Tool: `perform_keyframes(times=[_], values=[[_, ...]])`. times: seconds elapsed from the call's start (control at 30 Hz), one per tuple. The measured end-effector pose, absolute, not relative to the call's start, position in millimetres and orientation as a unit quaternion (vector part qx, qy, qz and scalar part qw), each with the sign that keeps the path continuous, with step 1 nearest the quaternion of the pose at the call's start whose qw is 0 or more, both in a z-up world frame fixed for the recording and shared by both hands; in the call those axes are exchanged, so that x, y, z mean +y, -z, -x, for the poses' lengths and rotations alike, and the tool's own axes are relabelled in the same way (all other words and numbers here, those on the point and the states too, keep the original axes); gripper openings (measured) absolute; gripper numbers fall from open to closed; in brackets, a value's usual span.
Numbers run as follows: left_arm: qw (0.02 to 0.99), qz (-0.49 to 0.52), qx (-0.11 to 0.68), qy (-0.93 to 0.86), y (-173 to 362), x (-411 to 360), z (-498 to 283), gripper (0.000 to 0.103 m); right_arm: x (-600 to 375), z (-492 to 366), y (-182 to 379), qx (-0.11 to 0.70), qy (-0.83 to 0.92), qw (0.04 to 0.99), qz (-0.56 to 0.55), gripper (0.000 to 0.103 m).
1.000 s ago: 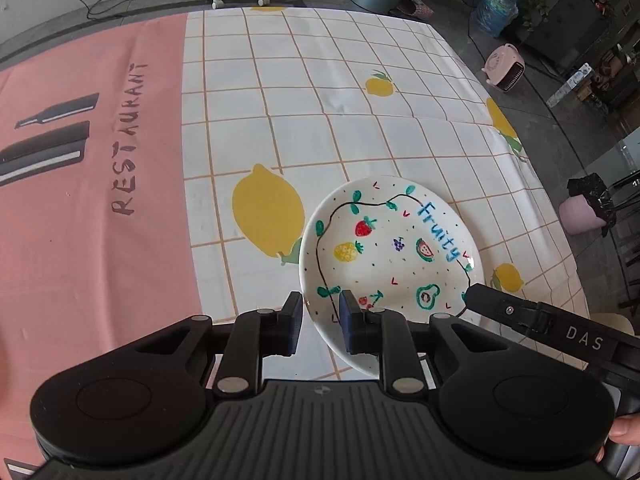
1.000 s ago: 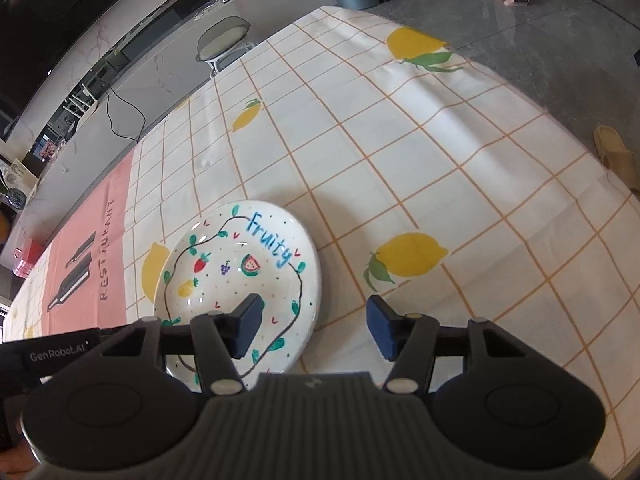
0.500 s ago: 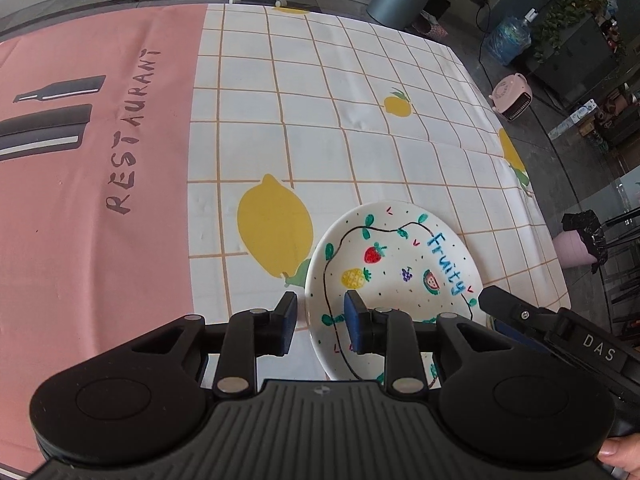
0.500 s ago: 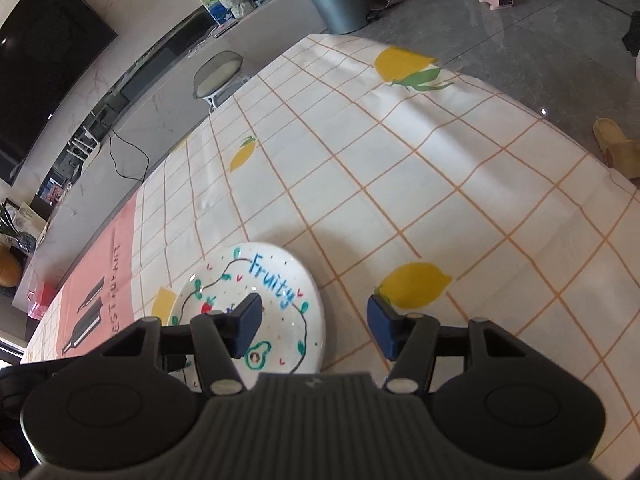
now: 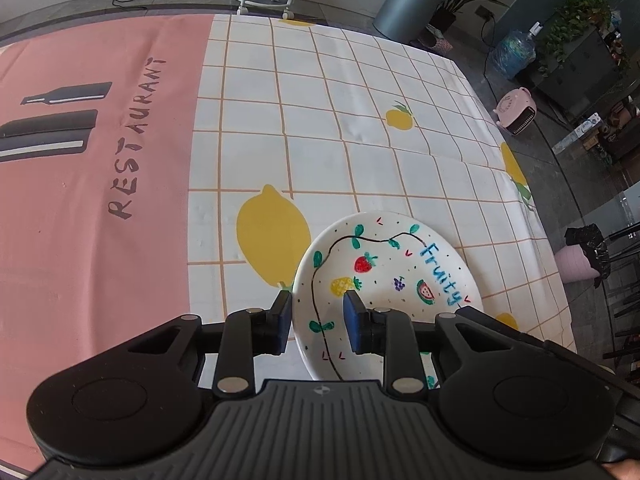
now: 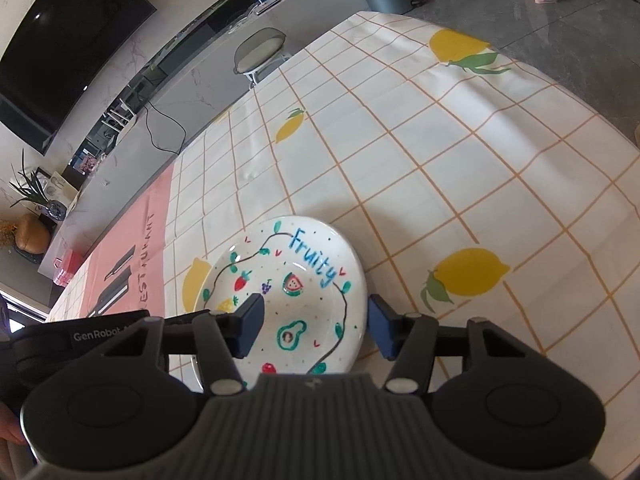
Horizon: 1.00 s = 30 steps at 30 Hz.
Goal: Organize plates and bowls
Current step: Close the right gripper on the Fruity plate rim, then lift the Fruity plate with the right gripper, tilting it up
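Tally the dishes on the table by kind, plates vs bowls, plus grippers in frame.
Plates: 1, the white plate with "Fruity" lettering, lying on the tablecloth
Bowls: 0 visible in either view
Grippers: 2, left gripper and right gripper, each straddling a plate edge, pads not pressing
Total: 1 dish, 2 grippers

- I read "Fruity" in blue hand-painted letters on the white plate [image 5: 400,264], running along its rim side in both wrist views.
- I read "RESTAURANT" in dark capitals on the pink cloth [image 5: 100,200] covering part of the surface; in the right wrist view only some of it showed.
- I made out "GenRobot" in pale letters on the black body of the left gripper [image 6: 100,336], the end cut off.
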<state>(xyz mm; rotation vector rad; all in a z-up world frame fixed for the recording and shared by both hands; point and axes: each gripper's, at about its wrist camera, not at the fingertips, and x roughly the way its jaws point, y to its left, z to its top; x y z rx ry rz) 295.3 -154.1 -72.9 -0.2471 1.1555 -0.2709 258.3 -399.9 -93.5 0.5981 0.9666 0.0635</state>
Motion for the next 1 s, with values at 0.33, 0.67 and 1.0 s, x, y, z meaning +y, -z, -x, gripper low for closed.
perform_keyframes(times=[0.33,0.67,1.0], values=[[0.819,0.14,0.54,0.133,43,-132,-285,0.031,-399,-248,82,0.446,-0.069,0.84,-0.301,0.051],[0.808,0.156,0.55,0.141,42,-121,-265,0.031,-400,-235,84,0.46,-0.081,0.826,-0.314,0.046],[0.796,0.141,0.567,0.157,33,-111,-241,0.031,-389,-223,79,0.474,-0.092,0.827,-0.289,0.046]])
